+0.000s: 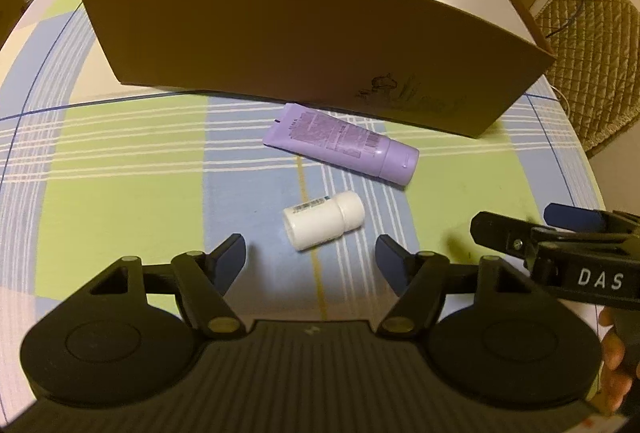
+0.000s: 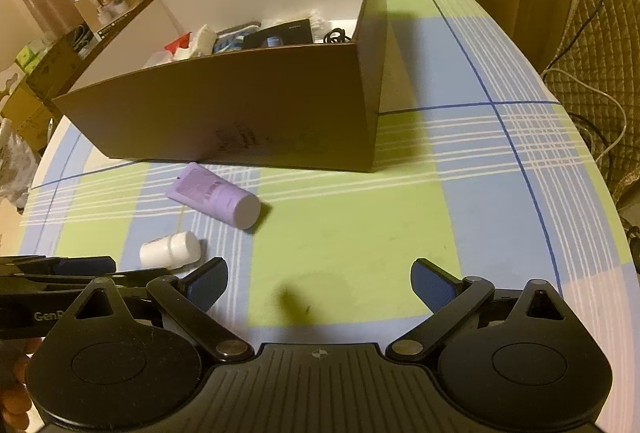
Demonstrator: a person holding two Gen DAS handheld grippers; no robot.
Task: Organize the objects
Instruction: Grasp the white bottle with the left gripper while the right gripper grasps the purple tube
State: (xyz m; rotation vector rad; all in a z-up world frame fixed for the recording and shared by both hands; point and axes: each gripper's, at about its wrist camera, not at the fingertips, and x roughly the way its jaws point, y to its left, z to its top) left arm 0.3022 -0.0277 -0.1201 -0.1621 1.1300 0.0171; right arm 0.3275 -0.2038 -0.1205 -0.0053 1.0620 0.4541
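Bottle [image 1: 323, 220], small, white and capped, lies on its side on the tabletop [image 1: 120, 161], at 12 o'clock just ahead of the left gripper [image 1: 311, 255], whose jaws gape wide and empty. Beyond it, also toward 12, a purple tube [image 1: 340, 143] rests near the brown box [image 1: 304, 45] that already holds items. The right gripper [image 2: 319, 283], likewise wide open and empty, hovers at 3 o'clock of the left. The round bottle may roll or squirt away if pinched off-centre, perhaps nudging the tube.
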